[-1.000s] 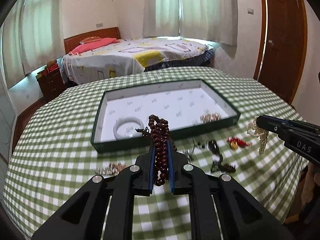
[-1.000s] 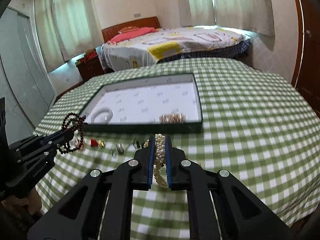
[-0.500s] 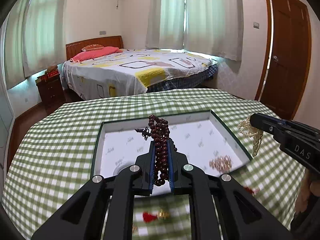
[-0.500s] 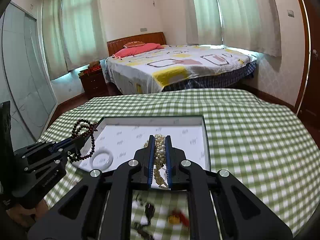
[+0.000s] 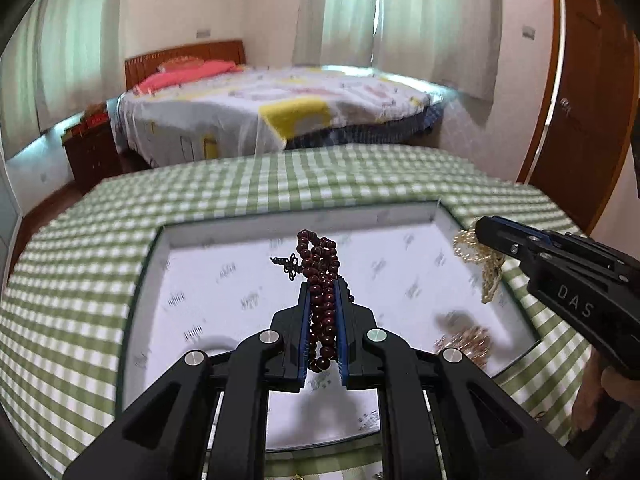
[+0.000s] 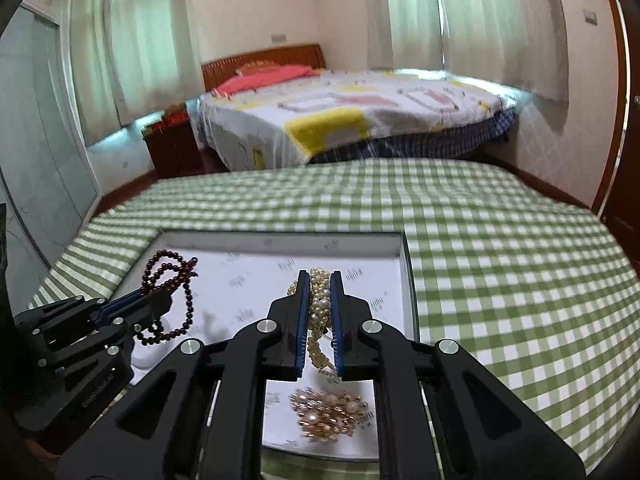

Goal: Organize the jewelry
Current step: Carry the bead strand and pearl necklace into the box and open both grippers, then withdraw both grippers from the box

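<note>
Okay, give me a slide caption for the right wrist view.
Right gripper carries a pearl strand over the white-lined tray, left gripper alongside with dark red beads.

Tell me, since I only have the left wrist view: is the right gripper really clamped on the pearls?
Observer: Yes. The right wrist view shows the right gripper shut on the pearls.
Operator: What is the blurred thing in the tray below it?
Observer: A gold bead cluster, lying on the floor of the tray near the front edge.
Operator: Is the bangle in?
Observer: The edge of a white bangle shows in the tray beneath the left gripper, which holds the dark beads.
</note>
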`<state>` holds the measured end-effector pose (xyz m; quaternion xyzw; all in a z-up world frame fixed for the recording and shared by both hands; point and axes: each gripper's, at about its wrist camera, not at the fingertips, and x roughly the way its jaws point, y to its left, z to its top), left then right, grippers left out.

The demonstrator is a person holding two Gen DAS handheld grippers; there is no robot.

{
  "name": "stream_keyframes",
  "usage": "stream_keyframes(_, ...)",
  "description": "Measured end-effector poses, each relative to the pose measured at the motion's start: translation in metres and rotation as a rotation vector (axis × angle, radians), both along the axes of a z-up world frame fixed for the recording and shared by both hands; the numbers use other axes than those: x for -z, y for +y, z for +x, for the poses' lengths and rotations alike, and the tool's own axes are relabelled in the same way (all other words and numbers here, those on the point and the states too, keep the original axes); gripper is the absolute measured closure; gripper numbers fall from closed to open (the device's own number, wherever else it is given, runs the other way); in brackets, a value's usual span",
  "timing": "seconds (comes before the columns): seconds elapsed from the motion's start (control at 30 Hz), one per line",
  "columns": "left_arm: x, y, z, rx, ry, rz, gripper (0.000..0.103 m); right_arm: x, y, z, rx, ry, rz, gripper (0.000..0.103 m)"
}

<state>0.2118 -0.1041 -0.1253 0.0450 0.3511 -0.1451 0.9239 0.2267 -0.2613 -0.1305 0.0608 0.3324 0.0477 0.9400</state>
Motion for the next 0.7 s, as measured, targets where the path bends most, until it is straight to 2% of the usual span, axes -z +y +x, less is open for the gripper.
stream_keyframes(0.23, 0.030, 0.005, 0.017, -0.043, 0.098, -0.004, 0.091, 0.037, 0.003, 0.014, -0.009, 0.115, -0.015, 0.092)
stream_keyframes(0.5, 0.044, 0.006, 0.026, -0.047, 0.155, -0.007, 0.090, 0.048, 0.004, 0.010, -0.007, 0.151, -0.024, 0.092)
stream_keyframes(0.57, 0.043, 0.005, 0.027, -0.047, 0.156, -0.012, 0.089, 0.049, 0.002, 0.012, -0.007, 0.152, -0.018, 0.090)
stream_keyframes(0.63, 0.043, 0.004, 0.027, -0.047, 0.157, -0.011, 0.086, 0.049, 0.001, 0.011, -0.005, 0.148, -0.011, 0.078)
stream_keyframes(0.67, 0.043, 0.003, 0.026, -0.047, 0.156, -0.013, 0.082, 0.048, 0.000, 0.011, -0.001, 0.146, -0.009, 0.074)
stream_keyframes(0.7, 0.043, 0.004, 0.026, -0.048, 0.156, -0.015, 0.071, 0.048, 0.000, 0.010, 0.000, 0.145, -0.006, 0.070)
